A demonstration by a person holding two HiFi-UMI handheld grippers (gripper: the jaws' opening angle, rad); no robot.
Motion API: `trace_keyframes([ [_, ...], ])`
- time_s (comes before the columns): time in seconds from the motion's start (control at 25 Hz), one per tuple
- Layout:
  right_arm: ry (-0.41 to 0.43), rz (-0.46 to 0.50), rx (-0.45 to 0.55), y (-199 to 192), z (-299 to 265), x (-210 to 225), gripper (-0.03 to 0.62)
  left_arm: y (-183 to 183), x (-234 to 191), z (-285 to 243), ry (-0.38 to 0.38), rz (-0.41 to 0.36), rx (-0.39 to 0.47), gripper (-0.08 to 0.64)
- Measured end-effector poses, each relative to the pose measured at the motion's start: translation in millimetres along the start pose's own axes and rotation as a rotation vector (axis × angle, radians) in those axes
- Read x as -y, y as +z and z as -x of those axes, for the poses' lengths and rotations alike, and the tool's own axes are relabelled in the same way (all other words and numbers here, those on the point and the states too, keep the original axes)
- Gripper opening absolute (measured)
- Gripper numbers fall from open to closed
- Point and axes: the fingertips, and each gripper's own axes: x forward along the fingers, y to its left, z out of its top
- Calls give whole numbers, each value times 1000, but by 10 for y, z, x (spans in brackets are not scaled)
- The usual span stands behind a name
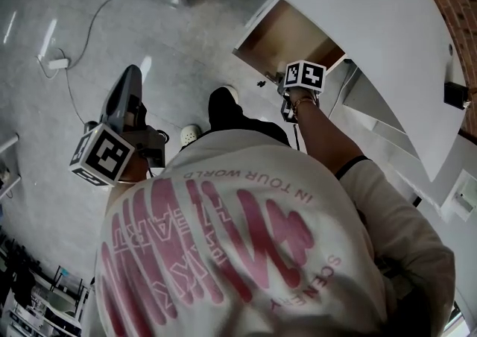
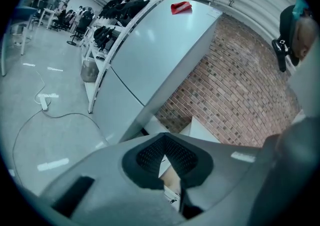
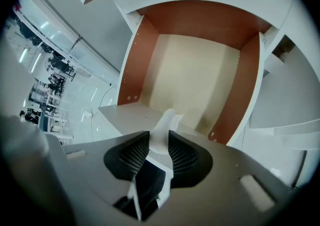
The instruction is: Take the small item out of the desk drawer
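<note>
— Watching the right gripper [image 3: 159,139]? What has it got?

— A small white item [image 3: 165,120], pinched between the two dark ribbed pads. The jaws stand as far apart as the item's width and press on it from both sides. One end pokes out past the fingertips.

— And where is that in relation to the drawer [image 3: 200,75]?

— Right above it. The drawer is pulled out from under the white desk top [image 1: 373,22], showing its pale bottom and brown side walls. The gripper points steeply down at its front edge, and the item is up in the jaws, clear of the drawer bottom.

— What about the other hand?

— The left gripper [image 2: 164,142] is held well off to the person's left, over the grey floor [image 1: 149,22], pointing only a little below level. Its fingertips meet at the front and there is nothing between the pads. Through the slit behind the tips you can just see a bit of the desk.

— Anything else around?

— A cable [image 1: 82,37] trails across the floor to the left, and a brick wall [image 2: 240,95] stands behind the desk.
</note>
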Motion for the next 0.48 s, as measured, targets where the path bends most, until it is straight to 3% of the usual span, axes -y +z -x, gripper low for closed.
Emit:
trace_keyframes([
  [0.48,-30,-88,81,-356,404,-88,132,300,96,360,-91,-23,77,3],
])
